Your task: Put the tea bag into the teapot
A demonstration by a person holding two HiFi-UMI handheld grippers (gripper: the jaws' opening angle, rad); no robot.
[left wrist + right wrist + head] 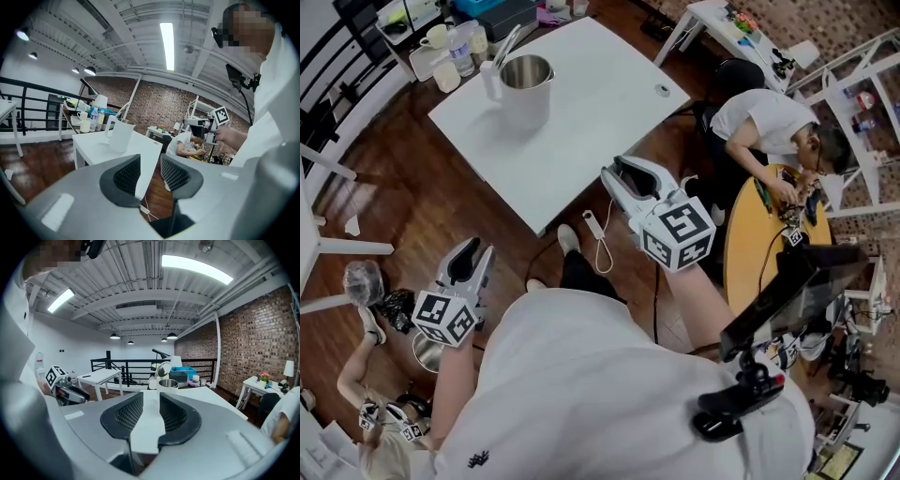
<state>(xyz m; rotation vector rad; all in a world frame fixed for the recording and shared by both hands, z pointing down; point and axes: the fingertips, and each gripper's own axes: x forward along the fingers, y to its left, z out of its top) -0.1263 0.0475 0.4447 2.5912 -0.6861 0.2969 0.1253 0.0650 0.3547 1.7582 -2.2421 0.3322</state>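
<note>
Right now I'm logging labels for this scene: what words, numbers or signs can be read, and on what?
No words or numbers are readable.
Left marker cube, right marker cube: square coded patterns, no letters.
Shirt emblem: too small to read.
Bottle label: blurred.

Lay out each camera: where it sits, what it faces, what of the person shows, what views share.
Head view: on the head, steeply down at white table, teapot; shows torso, left gripper, right gripper.
Left gripper view: along its open jaws toward the teapot; torso, right gripper at right.
Right gripper view: along its open jaws toward the teapot; left gripper at left.
Shared: table, teapot.
</note>
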